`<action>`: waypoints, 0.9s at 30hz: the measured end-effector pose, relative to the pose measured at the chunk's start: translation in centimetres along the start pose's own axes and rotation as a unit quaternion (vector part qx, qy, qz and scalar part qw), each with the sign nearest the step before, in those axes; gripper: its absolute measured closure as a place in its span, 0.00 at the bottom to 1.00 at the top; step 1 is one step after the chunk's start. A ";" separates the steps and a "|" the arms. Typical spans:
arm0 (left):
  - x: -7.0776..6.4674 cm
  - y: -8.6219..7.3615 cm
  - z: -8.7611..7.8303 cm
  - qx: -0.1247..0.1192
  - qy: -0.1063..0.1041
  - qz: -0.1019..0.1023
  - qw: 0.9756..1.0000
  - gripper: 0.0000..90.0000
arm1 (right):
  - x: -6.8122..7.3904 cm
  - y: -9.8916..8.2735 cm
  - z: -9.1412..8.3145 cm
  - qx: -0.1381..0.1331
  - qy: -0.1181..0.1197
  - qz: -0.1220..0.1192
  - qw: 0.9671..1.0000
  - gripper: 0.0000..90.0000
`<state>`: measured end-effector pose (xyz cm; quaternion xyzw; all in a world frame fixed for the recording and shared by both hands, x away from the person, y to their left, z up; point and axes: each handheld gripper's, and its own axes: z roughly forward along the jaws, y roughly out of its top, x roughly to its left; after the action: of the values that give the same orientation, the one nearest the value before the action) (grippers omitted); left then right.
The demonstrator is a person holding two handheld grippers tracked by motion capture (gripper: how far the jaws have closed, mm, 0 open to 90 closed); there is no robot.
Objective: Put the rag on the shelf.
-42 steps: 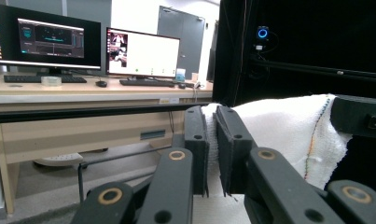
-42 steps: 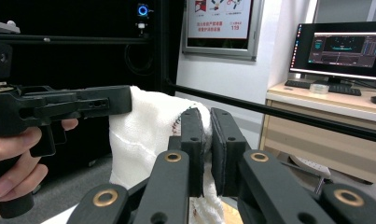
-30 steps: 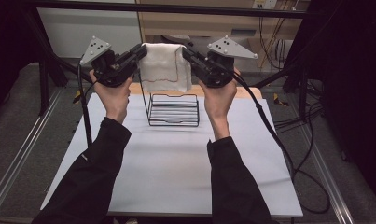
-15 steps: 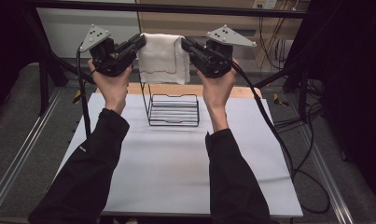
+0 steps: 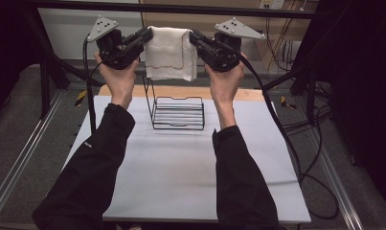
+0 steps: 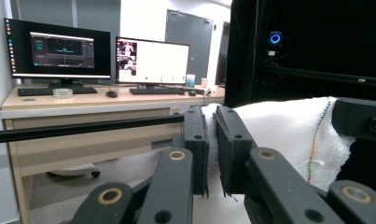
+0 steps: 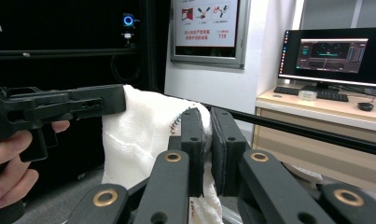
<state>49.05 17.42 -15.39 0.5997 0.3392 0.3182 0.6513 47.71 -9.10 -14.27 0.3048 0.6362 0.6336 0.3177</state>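
While both tongs grip it, the white cloth (image 5: 170,60) hangs folded in the air above the wire rack (image 5: 177,111), which stands on the bench (image 5: 181,167) toward its 12 o'clock edge. Left tongs (image 5: 147,36): clamped on the cloth's upper corner at 9 o'clock. Right tongs (image 5: 194,37): clamped on the opposite corner at 3 o'clock. Step in hand, by judgement: carrying the stretched cloth over the rack, draping not yet done. Next move calls for lowering both corners evenly so the fold settles across the rack's upright bar, then letting go of both together (an uneven drop would likely slide the cloth off). High view: gives the rack below the cloth and the gap between them, plus both forearms in dark sleeves. Left gripper view: gives the pads nearly together on a thin layer of fabric (image 6: 212,140), and a coloured stitched hem (image 6: 318,140). Right gripper view: gives the same pinch (image 7: 205,154), the other gripper (image 7: 59,109) at 9 o'clock, and a hand (image 7: 8,172) beneath it.
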 end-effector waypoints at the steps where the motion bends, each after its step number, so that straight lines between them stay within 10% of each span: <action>1: 0.1 0.1 0.2 0.001 0.001 0.002 1.000 0.92 | -0.1 0.1 0.2 0.001 -0.001 0.001 1.000 0.94; 27: 2.6 -0.7 3.2 0.027 0.015 -0.008 1.000 0.92 | -2.2 -0.8 4.1 0.026 -0.009 0.021 0.999 0.94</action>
<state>53.21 17.69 -16.13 0.6096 0.3618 0.3125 0.6324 52.31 -8.31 -14.98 0.3318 0.6431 0.6206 0.3020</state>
